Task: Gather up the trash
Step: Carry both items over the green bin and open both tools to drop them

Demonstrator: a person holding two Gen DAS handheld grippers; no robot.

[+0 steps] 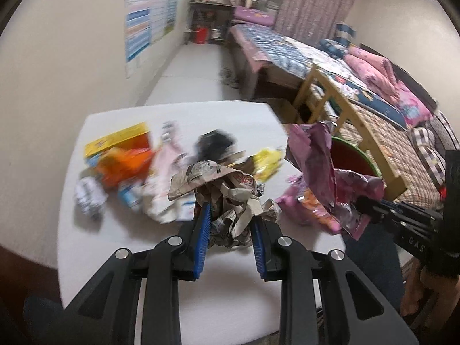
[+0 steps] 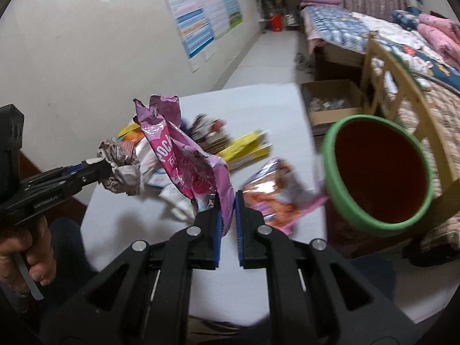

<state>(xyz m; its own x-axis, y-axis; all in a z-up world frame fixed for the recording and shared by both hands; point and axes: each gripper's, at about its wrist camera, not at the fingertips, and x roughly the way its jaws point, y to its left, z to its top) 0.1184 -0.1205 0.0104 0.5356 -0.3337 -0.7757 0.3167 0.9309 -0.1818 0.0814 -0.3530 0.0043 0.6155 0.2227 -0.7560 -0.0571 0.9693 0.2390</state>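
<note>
My left gripper (image 1: 231,212) is shut on a crumpled ball of newspaper (image 1: 227,195), lifted above the white table (image 1: 230,281). In the right wrist view that left gripper (image 2: 99,168) enters from the left with the newspaper ball (image 2: 120,172) at its tip. My right gripper (image 2: 228,201) is shut on a pink snack wrapper (image 2: 184,155), which hangs up and to the left of the blue pads. The same pink wrapper (image 1: 325,169) shows in the left wrist view, with the right gripper (image 1: 365,207) behind it. A red bin with a green rim (image 2: 376,172) stands right of the table.
Blurred trash lies on the table: a yellow box (image 2: 244,149), an orange-pink wrapper (image 2: 276,198), an orange bag (image 1: 126,166), white wrappers (image 1: 164,184), a dark item (image 1: 215,143). A cardboard box (image 2: 330,106), a wooden chair (image 2: 402,86) and a bed (image 1: 330,54) stand on the right.
</note>
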